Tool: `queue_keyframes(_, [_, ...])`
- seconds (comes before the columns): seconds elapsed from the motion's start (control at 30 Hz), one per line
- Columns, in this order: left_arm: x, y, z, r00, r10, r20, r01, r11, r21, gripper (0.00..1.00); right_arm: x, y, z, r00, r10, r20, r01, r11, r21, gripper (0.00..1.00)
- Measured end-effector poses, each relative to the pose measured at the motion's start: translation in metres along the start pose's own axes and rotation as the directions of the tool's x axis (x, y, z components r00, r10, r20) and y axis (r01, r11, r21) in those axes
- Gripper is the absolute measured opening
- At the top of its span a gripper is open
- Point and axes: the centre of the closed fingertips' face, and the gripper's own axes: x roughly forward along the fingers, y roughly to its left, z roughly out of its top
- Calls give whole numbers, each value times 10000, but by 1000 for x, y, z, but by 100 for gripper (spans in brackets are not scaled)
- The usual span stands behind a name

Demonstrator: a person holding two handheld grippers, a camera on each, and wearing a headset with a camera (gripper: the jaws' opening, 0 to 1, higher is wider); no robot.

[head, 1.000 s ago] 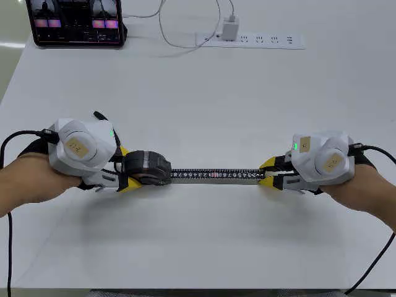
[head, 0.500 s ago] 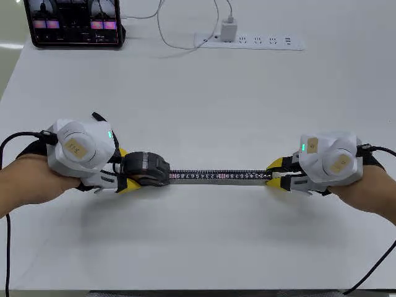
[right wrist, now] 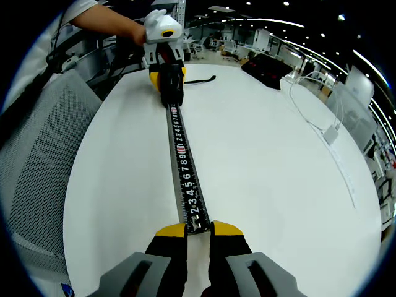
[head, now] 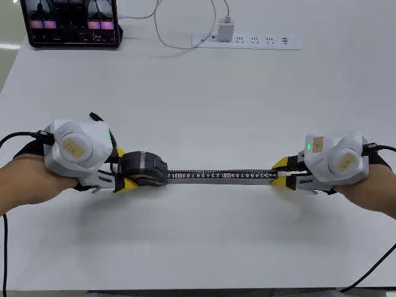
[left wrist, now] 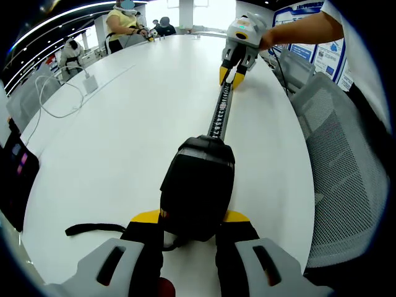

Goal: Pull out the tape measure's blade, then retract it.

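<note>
1. Compared with a second ago, the right gripper [head: 283, 173] has drawn further from the left one, and more of the blade [head: 223, 175] lies exposed between them
2. Towards the left of the white surface [head: 198, 105], the left gripper [head: 125, 168] is clamped on the tape measure's black case [head: 143, 168]; in the left gripper view its yellow-tipped jaws press one on each flat side of the case [left wrist: 198, 185]
3. That case looks compact, hard-shelled and probably dense for its bulk, so it should sit steady in the jaws; the broad flat sides are the sensible place to hold it, and the hold wants to be firm because the spring inside likely pulls against it
4. Between the two grippers the blade runs straight and low along the surface from the case's mouth; it is a thin printed strip, likely stiff lengthways but quick to kink if bent sideways, and smooth enough to slip
5. On the right, the right gripper is pinched closed on the blade's very end, as the right gripper view shows [right wrist: 198, 230], with the numbered strip [right wrist: 184, 167] leading away to the case [right wrist: 167, 77]; the purchase there is small, so for retracting I judge the end should be walked back slowly, not let go to snap home
</note>
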Motion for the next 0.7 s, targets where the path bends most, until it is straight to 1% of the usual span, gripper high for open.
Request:
queue_keyframes(0.1, [0, 0, 0, 10000, -3, 0, 3, 10000, -4, 27, -2, -1, -5, 10000, -14, -50, 14, 10000, 29, 8])
queue_keyframes(0.53, [0, 0, 0, 10000, 5, -22, -5, 10000, 25, 27, -6, -3, -14, 9997, -93, -245, 95, 9999, 100, 8])
queue_keyframes(0.7, [0, 0, 1, 10000, 16, -26, -16, 10000, 29, 27, -7, -3, -13, 9997, -36, -252, 40, 9999, 168, 8])
